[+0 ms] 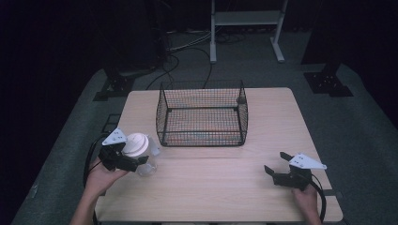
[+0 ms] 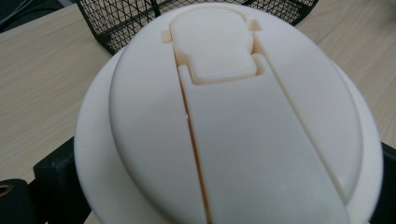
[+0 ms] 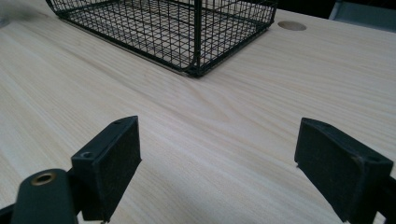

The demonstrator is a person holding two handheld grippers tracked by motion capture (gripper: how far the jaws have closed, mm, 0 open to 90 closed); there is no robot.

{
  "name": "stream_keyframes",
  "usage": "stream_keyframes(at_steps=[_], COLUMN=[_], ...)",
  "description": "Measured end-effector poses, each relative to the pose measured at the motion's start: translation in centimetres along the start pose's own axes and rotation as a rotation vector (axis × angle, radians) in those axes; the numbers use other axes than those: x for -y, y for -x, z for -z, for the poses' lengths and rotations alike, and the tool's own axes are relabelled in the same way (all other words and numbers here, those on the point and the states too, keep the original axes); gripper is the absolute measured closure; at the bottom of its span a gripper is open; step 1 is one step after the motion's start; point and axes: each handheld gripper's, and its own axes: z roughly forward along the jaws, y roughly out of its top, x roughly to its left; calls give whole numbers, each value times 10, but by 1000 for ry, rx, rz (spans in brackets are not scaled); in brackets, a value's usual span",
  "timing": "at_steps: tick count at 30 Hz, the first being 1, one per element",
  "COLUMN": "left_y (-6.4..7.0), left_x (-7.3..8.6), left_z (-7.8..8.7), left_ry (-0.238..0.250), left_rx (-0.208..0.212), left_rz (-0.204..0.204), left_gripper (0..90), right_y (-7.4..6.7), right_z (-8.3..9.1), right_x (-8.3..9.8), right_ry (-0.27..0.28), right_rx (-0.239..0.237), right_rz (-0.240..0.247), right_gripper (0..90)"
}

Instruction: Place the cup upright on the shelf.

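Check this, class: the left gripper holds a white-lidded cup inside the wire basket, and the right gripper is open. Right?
Not quite. The left gripper holds the cup on the table, outside the basket, as the high view shows. The right gripper is open.

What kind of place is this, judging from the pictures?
Probably a lab or recording studio, not a home. A plain light wooden table stands on grey floor mats amid dark surroundings, loose black cables run across the floor behind it, and a white metal equipment stand rises at the back.
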Motion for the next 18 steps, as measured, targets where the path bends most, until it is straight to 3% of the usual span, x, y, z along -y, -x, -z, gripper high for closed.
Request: stream_keyframes(at_steps=[18], left_y=[0], left_x=[-8], left_z=[-4], left_ry=[-17], left_rx=[-11], left_rz=[-2], left_gripper=[46], right_y=[0], right_z=[0], right_x=[0], right_ry=[0], right_rx=[0], right_rz=[0], right_gripper=[135])
